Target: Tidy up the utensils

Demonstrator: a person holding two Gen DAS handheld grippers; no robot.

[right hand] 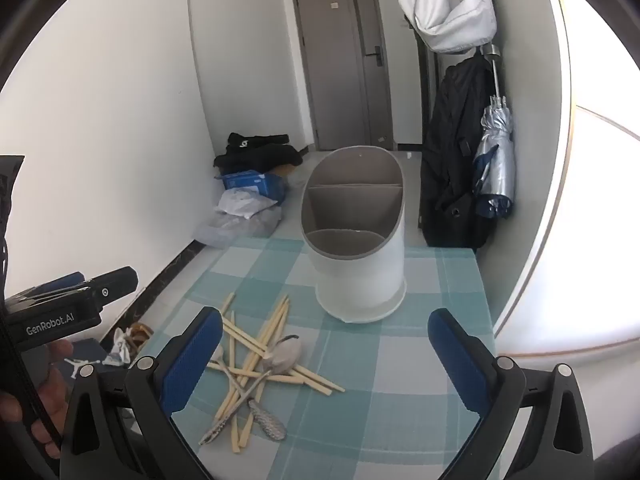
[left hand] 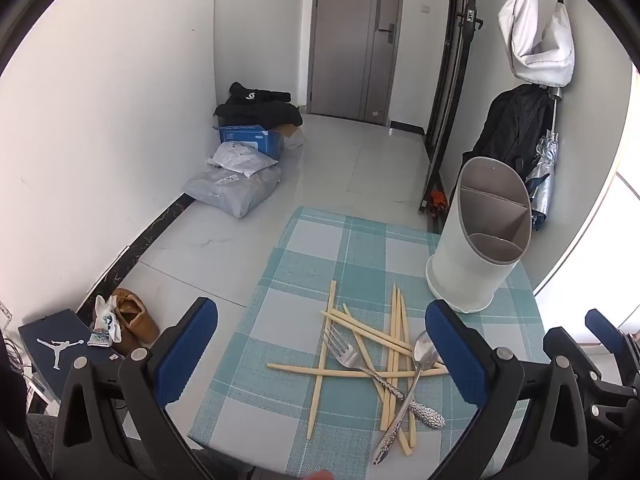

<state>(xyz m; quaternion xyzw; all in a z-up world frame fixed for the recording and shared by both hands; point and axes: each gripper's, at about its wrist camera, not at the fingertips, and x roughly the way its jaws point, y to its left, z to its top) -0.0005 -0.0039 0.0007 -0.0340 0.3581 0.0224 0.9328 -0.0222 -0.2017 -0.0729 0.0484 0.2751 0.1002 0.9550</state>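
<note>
Right now I have both grippers hanging over the near edge of the table [left hand: 280,264], each tilted downward. My left gripper [left hand: 320,344] has its blue pads spread as wide as they go, with nothing between them; below the gap lies the utensil pile. My right gripper [right hand: 325,352] is just as wide and holds nothing either.

Under them, toward the near edge of the checked cloth, the chopsticks [left hand: 396,344] lie in a loose criss-cross heap. A fork [left hand: 348,356] rests on top of them, tines pointing toward the table's left edge, and a spoon [left hand: 426,350] lies across the same heap, its bowl just beside my left gripper's right pad. Their patterned handles cross near the table's front edge.

Farther on, toward the far right corner, the holder [right hand: 360,276] stands upright, apart from the pile. It is white with a grey slanted rim and divided into compartments; I see nothing in them.

Beyond the table's far edge, bags and a blue box [left hand: 248,136] sit on the floor against the wall, and a grey door [right hand: 340,64] closes the room.
</note>
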